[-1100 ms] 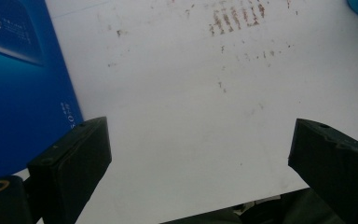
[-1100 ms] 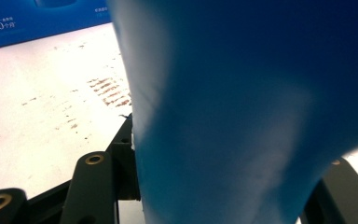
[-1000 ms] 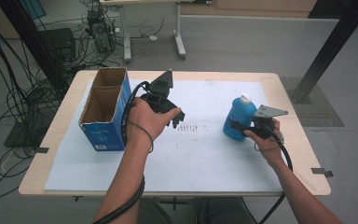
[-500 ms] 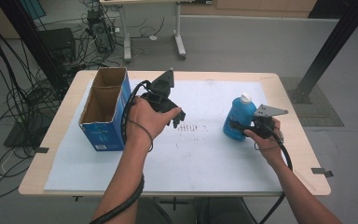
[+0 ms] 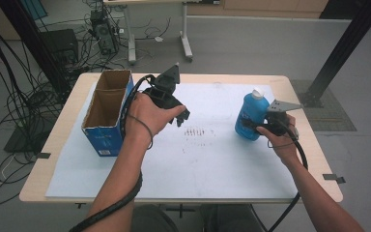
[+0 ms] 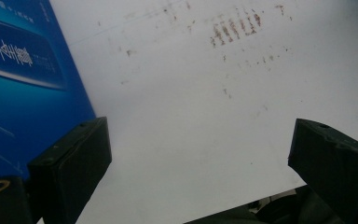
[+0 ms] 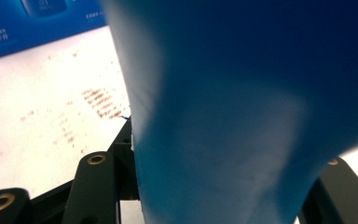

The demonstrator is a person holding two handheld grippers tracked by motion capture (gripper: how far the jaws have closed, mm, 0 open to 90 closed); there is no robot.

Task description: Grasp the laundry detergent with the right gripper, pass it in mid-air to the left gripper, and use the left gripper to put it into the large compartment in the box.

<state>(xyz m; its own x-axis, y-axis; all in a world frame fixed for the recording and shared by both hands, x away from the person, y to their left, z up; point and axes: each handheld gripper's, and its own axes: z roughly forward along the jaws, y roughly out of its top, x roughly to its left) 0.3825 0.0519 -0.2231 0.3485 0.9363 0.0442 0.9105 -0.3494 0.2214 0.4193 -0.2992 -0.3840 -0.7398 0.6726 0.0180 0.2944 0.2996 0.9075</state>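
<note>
Blue plastic bottle stands upright between the jaws of the right gripper, which is clenched on its body. Cardboard box lies far beyond it, just beside the left gripper, whose jaws stand apart, grasping nothing.
</note>
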